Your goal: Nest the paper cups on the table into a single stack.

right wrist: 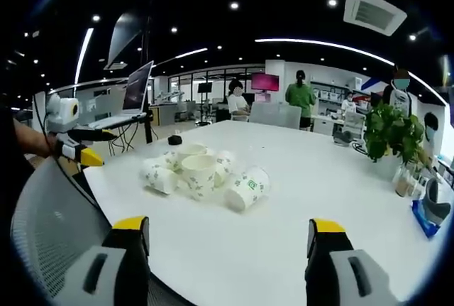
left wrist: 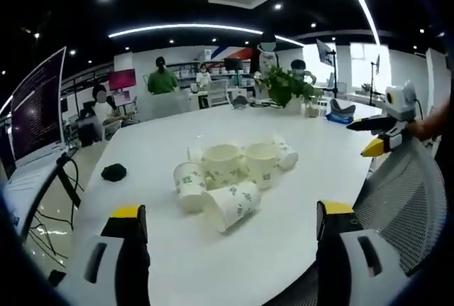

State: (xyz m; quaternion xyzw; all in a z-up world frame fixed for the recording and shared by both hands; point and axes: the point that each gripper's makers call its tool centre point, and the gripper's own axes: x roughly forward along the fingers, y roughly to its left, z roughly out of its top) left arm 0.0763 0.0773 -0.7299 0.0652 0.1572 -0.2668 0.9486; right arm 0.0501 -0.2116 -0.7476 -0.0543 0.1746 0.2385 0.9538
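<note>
While both grippers hang off table's near edge, paper cups (left wrist: 230,175) sit clustered toward middle of white table (left wrist: 213,263): some upright, some tipped on sides, touching. Left gripper (left wrist: 230,224) jaws spread wide, nothing between. Right gripper (right wrist: 228,235) jaws likewise apart, empty. Mesh chair back (right wrist: 50,228) beside near edge. Potted plant (right wrist: 392,132) near far edge.

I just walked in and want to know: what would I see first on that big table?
A jumble of paper cups lies tipped over in the middle of the white table, some on their sides. Behind them, at the far edge, stands a leafy green plant. Both tongs, left and right, are open with yellow tips and hold nothing.
</note>
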